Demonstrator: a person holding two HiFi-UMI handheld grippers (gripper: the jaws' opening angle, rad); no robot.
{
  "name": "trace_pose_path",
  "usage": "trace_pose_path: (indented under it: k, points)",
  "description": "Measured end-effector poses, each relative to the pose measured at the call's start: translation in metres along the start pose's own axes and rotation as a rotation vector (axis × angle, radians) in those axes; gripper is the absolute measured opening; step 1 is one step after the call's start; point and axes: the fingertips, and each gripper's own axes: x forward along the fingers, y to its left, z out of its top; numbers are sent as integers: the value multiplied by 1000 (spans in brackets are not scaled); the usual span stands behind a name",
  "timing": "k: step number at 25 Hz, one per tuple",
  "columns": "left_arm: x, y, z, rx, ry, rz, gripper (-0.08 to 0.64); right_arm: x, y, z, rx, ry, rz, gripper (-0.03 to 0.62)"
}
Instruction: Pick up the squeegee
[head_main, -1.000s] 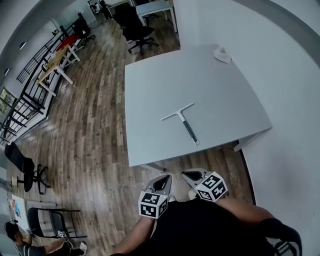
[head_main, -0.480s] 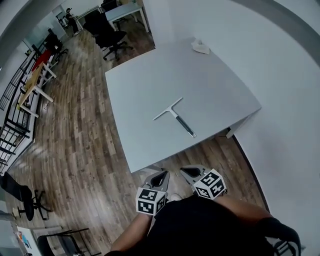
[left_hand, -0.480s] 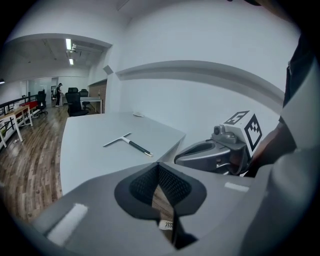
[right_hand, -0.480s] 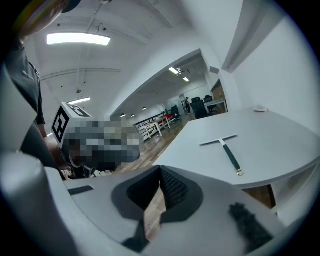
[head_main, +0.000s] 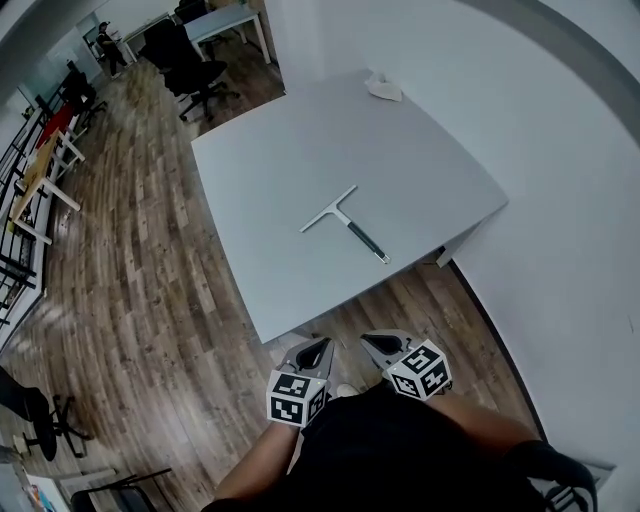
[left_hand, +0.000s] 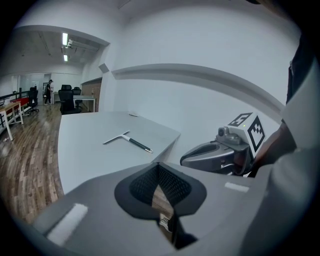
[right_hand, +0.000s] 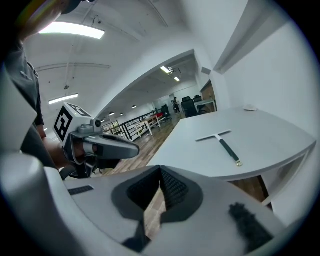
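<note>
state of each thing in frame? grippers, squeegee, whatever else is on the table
Squeegee: flat on the table, near its front edge, untouched.
White wad: crumpled, lying at the table's far edge.
Left gripper: shut, empty, over the floor short of the table.
Right gripper: shut, empty, over the floor short of the table.

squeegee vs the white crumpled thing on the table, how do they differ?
The squeegee is a flat T: pale blade, dark handle; the white wad is a crumpled lump. The squeegee lies mid-table toward the near edge; the white wad sits at the far corner. Both rest on the grey table, apart from each other.
</note>
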Motion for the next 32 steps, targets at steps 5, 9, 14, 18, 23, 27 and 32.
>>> trace_pose_path:
  k: [5, 9, 14, 18, 23, 27, 32]
  points:
    - [-12, 15, -2, -26, -22, 22, 8, 8, 3, 15, -29, -6, -10, 6]
    - [-20, 25, -6, -50, -41, 47, 8, 18, 1, 21, -44, 5, 1, 5]
    - [-15, 42, -11, -103, -49, 106, 8, 36, -5, 30, -89, 38, 58, 6]
    - [-4, 52, -11, -143, -53, 155, 8, 53, -12, 33, -141, 74, 126, 5]
    - [21, 70, 3, -186, -77, 200, 8, 71, -48, 49, -189, 106, 140, 5]
    - [50, 78, 17, -214, -83, 229, 8, 81, -90, 62, -217, 129, 118, 6]
    - [88, 87, 31, -230, -67, 260, 8, 100, -151, 70, -246, 176, 80, 6]
